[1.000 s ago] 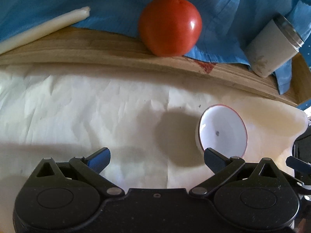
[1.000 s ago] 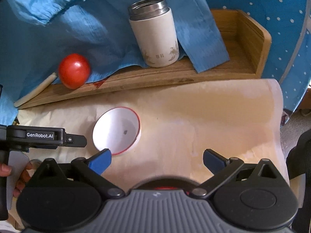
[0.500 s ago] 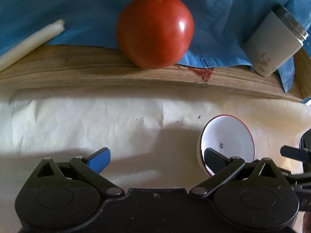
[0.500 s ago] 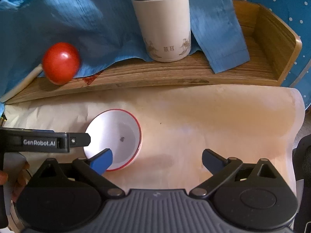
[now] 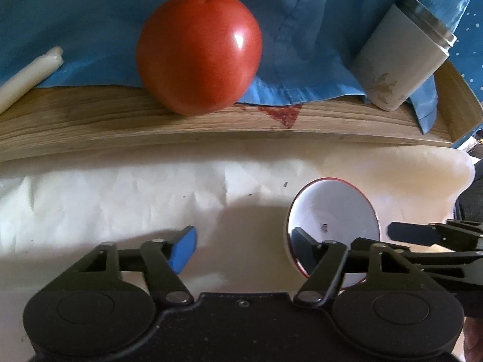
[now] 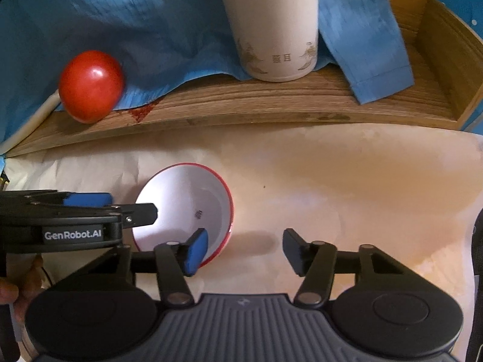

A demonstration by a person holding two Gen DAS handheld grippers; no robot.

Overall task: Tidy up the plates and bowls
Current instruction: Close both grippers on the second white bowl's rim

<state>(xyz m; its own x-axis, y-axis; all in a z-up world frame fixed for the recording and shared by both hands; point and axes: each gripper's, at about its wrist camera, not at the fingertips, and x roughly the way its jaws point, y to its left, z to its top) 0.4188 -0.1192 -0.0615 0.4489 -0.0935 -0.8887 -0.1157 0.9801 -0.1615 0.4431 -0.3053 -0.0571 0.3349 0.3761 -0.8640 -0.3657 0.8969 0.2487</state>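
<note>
A white bowl [image 6: 184, 208] with a red rim is seen upright on the pale paper sheet [image 6: 347, 187], short of the wooden tray's [image 6: 271, 105] front edge. The right gripper [image 6: 244, 249] is held with jaws wide apart, its left pad over the bowl's near rim, nothing grasped. The left gripper [image 5: 244, 247] is likewise spread wide and empty, its right finger in front of the bowl [image 5: 332, 220]. Bare paper is left to the bowl's right. On the tray, a tomato [image 6: 90, 86] and a white cup [image 6: 271, 27] are set against blue cloth [image 6: 120, 24].
</note>
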